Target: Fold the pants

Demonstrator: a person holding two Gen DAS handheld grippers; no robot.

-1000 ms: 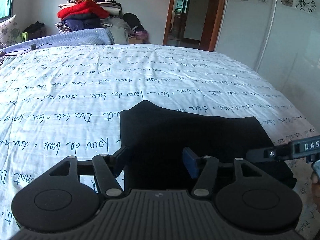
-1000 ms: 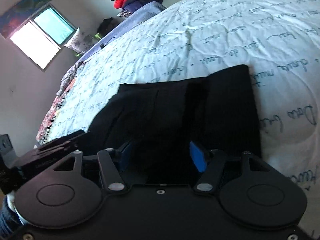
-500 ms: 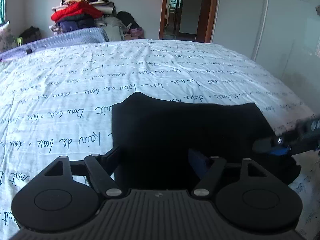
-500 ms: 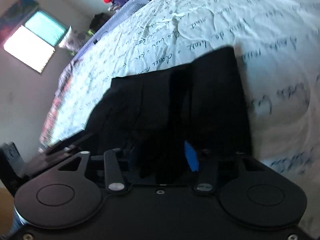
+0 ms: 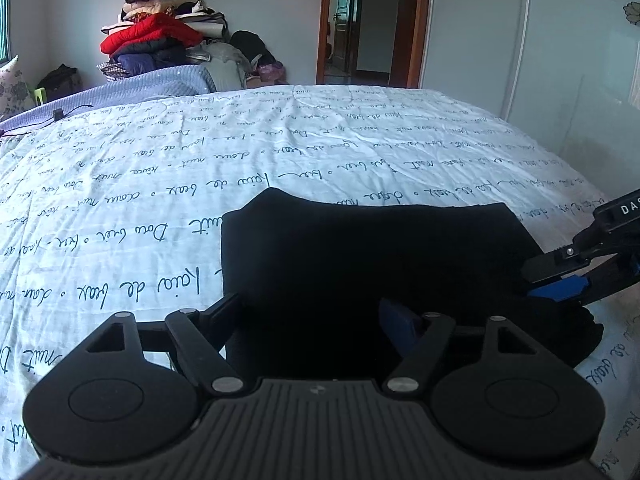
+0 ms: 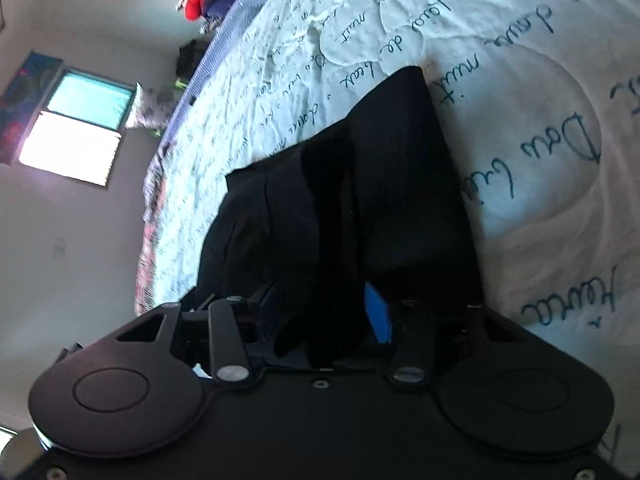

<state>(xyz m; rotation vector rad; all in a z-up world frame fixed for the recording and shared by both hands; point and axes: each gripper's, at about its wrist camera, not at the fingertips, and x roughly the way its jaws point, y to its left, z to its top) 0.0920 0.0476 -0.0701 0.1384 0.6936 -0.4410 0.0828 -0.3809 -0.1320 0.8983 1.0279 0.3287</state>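
Left wrist view: the black pants point(image 5: 372, 264), already folded into a compact slab, are lying on the script-printed bedspread point(image 5: 160, 168) and filling the centre of the frame; the left gripper point(image 5: 310, 310) is hovering at 6 o'clock with its jaws standing apart over the near edge, gripping nothing; compared with half a second ago the camera is sitting a little higher and further back; the right gripper point(image 5: 560, 280) is now reaching in from 3 o'clock, its blue pad pressed to the slab's right-hand end; a heap of clothes point(image 5: 160, 44) is stacked against the wall at 11 o'clock.

Right wrist view: the pants point(image 6: 360, 200) are running from 6 o'clock up toward 12; the right gripper point(image 6: 320, 316) is showing a bunch of dark cloth risen between its fingers, more than a second ago, though whether the jaws are fully clamped on it I cannot tell; the frame is tilted and closer than before; judged from this, the right end is being picked up for a further fold across the slab, and the task is looking well advanced.
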